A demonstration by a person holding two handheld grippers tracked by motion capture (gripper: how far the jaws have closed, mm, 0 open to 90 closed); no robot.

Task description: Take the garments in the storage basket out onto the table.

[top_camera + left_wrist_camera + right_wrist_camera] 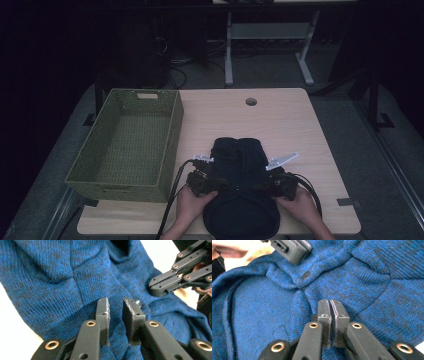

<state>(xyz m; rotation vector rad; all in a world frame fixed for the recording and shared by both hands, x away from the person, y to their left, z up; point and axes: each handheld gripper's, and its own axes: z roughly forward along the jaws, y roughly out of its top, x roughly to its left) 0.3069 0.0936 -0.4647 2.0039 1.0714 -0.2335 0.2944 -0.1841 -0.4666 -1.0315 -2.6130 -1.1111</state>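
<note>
A blue knitted sweater [242, 192] lies bunched at the table's [300, 125] near edge, between both hands, apparently being folded. The right gripper [331, 305] is pinched closed on a fold; the left gripper's [115, 305] jaws stand slightly apart over the knit, not clamping. Beside it, the green woven basket [172, 145] sits empty, likely awaiting the sweater.

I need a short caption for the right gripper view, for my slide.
Right gripper shut on a fold of the blue knitted garment, near its dark button.

Both hands come in low and near: the black left gripper [220, 184] with fingers [103, 315] slightly parted, the black right gripper [260, 187] closed.
</note>
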